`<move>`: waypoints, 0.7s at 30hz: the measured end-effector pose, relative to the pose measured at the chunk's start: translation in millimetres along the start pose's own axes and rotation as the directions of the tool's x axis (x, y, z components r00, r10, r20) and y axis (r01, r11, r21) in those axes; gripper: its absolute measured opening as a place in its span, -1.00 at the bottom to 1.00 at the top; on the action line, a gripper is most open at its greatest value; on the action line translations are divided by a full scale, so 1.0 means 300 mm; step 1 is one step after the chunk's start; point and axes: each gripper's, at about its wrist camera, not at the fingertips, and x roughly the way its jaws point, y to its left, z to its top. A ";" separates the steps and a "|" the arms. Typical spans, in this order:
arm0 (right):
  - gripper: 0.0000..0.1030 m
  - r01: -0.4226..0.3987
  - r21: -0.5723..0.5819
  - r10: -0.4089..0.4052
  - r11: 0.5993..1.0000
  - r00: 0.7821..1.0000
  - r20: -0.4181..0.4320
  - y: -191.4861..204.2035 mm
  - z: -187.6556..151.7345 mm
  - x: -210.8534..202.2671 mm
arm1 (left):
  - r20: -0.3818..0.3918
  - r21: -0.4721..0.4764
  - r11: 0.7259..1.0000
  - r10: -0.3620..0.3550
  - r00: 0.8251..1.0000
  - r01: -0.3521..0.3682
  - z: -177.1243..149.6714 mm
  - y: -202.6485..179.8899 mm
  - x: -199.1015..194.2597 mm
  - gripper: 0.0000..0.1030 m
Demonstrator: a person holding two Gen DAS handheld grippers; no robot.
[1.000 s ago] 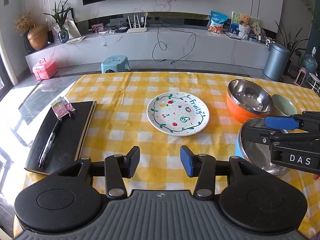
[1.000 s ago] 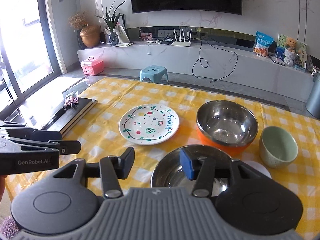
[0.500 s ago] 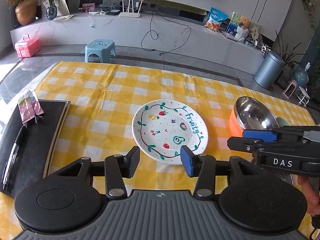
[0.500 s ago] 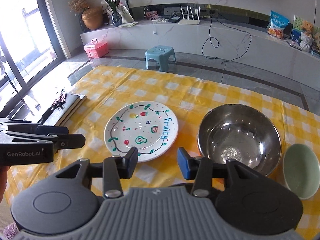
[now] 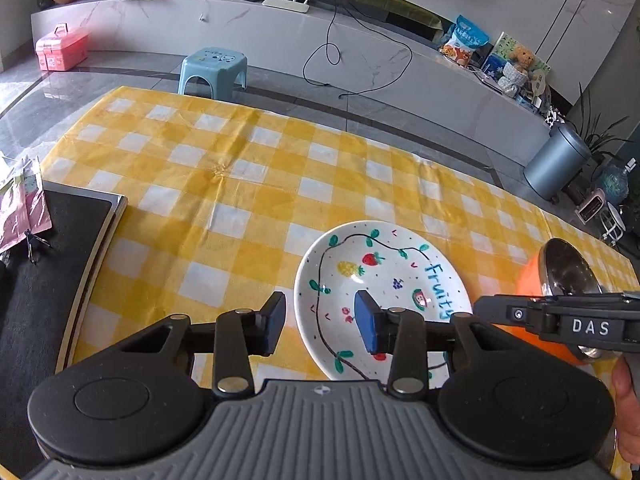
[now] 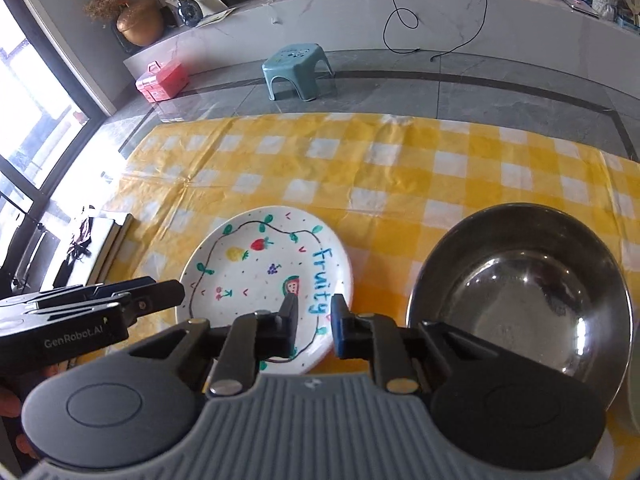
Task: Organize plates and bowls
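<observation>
A white plate painted with fruit and the word "Fruity" (image 5: 384,276) (image 6: 264,268) lies on the yellow checked tablecloth. My left gripper (image 5: 320,326) is open, its jaws straddling the plate's left rim from above. My right gripper (image 6: 314,328) is partly closed over the plate's near right rim, with a narrow gap left between the pads. A steel bowl in an orange shell (image 5: 568,276) (image 6: 524,280) stands right of the plate. Each gripper shows in the other's view, the right gripper (image 5: 560,320) and the left gripper (image 6: 92,308).
A black notebook (image 5: 52,264) with a pink packet (image 5: 20,208) lies at the table's left edge. The tablecloth (image 5: 240,184) stretches to the far edge. Beyond it are a blue stool (image 5: 212,68), a pink box (image 5: 62,46) and a grey bin (image 5: 556,160).
Both grippers have moved forward and down over the plate. The right gripper's jaws have narrowed. The blue-rimmed steel bowl and the green bowl have dropped out of view.
</observation>
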 end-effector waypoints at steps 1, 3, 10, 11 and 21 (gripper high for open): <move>-0.68 0.009 0.004 -0.009 1.000 1.000 -0.015 0.006 0.004 0.002 | -0.001 -0.004 1.000 -0.001 1.000 0.001 0.005 0.006 0.007 -0.14; -0.61 0.012 0.012 -0.012 1.000 0.999 -0.035 0.020 0.007 0.007 | -0.005 -0.010 1.000 -0.001 1.000 0.001 0.014 0.013 0.021 -0.14; -0.42 0.077 0.004 -0.077 0.997 0.997 -0.029 0.054 0.008 0.020 | -0.020 -0.022 1.000 -0.018 1.000 0.018 0.017 0.027 0.040 -0.22; -0.40 0.065 0.018 -0.065 0.998 0.997 -0.029 0.052 0.007 0.015 | -0.018 -0.022 1.000 -0.018 1.000 0.018 0.016 0.027 0.038 -0.22; -0.42 0.062 0.123 -0.050 0.990 0.994 -0.094 0.042 -0.024 0.045 | -0.017 -0.031 0.999 -0.026 1.000 0.026 0.020 0.036 0.066 -0.23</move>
